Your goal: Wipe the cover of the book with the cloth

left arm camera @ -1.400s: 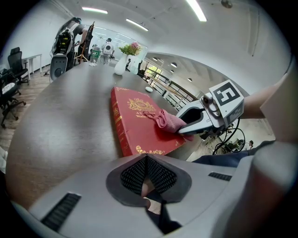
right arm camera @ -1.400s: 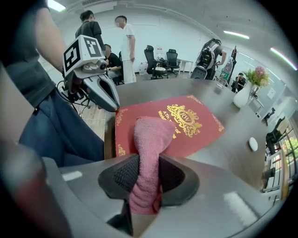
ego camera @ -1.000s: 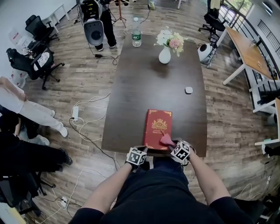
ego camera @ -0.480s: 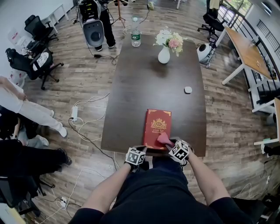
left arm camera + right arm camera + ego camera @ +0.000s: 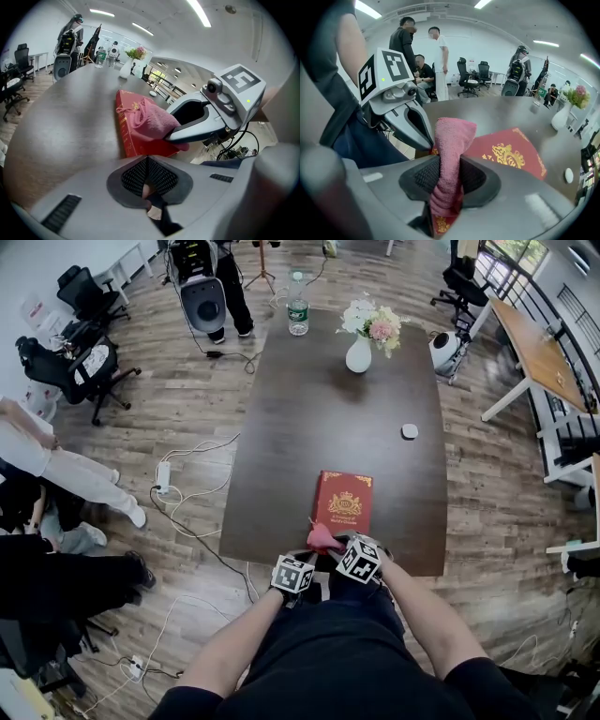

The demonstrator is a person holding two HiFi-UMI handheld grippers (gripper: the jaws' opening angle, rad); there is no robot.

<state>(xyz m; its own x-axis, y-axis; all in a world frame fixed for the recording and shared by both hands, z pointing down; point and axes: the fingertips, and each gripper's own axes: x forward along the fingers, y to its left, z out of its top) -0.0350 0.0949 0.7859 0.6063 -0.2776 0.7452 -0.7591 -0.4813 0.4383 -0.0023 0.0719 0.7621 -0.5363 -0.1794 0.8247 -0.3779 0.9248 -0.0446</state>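
A red book [image 5: 343, 512] with a gold crest lies at the near edge of the dark table [image 5: 309, 427]. My right gripper [image 5: 332, 545] is shut on a pink cloth [image 5: 322, 536], which rests on the book's near left corner. In the right gripper view the cloth [image 5: 451, 140] stands pinched between the jaws of that gripper [image 5: 450, 176], above the book [image 5: 508, 152]. My left gripper [image 5: 298, 565] hovers just off the table's near edge, left of the right one. Its jaws [image 5: 146, 176] are shut with nothing in them, facing the book [image 5: 133, 138] and cloth [image 5: 149, 119].
A white vase of flowers [image 5: 360, 351] and a water bottle [image 5: 297, 315] stand at the table's far end. A small white object [image 5: 410, 431] lies right of centre. Cables [image 5: 187, 493], office chairs [image 5: 80, 367], a white machine [image 5: 202, 298] and seated people surround the table.
My right gripper has slid the cloth leftwards along the book's near edge, from its right side to its left corner. The left gripper has barely moved.
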